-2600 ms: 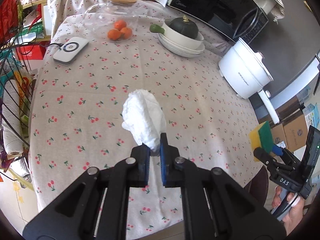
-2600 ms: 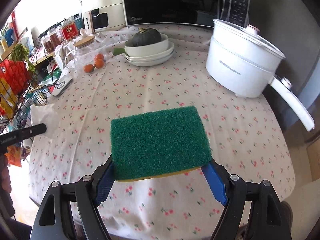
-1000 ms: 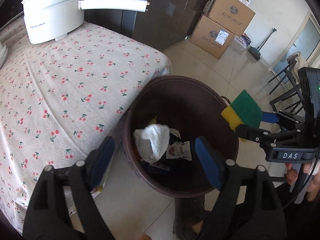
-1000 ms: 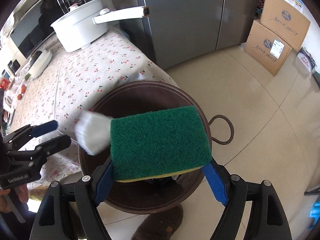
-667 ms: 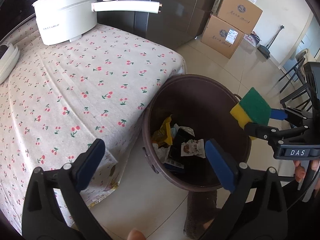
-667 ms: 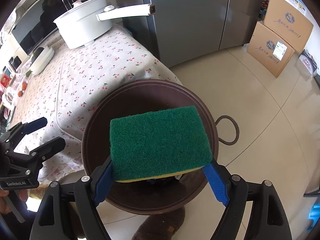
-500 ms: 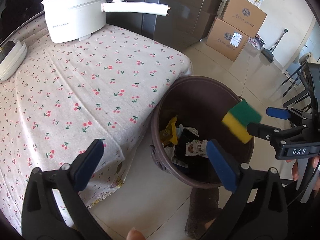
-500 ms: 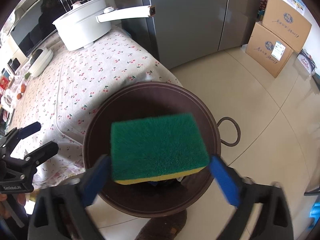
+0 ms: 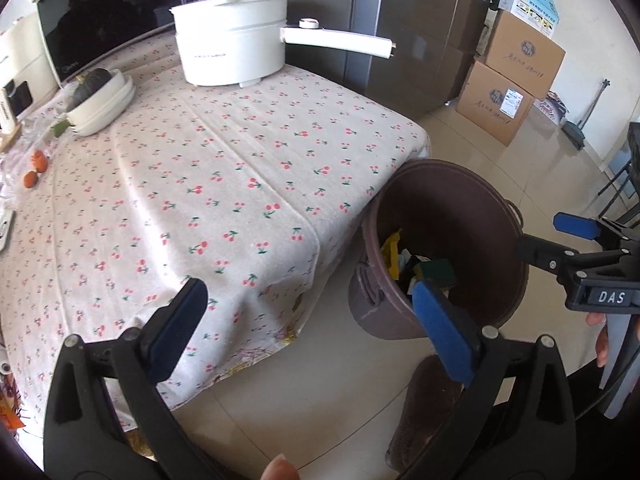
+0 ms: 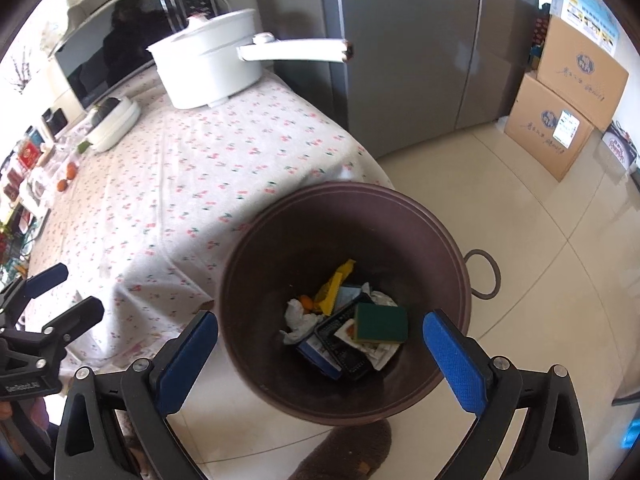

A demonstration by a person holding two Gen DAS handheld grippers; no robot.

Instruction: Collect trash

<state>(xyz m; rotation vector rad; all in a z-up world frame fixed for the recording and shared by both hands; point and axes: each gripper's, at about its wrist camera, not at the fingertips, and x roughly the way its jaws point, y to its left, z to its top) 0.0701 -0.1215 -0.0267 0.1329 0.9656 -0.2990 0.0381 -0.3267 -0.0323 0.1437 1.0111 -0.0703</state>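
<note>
The right tool (image 10: pixel 320 346) stands wide over the brown bin (image 10: pixel 448 248), and nothing is between its blue pads; its jaws have just been opening. The green sponge (image 10: pixel 381 323) lies inside the bin on the other trash, beside the crumpled white tissue (image 10: pixel 297 316). The left tool (image 9: pixel 316 320) is also wide and empty, near the edge of the tabletop (image 9: pixel 224 184).

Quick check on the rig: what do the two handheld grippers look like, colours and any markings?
Both are black plastic frames with silver screws and blue textured pads on the fingers. The left gripper carries a white "GenRobot.AI" label, seen from the right wrist view. The right gripper has a plate marked "DAS" in white.
</note>
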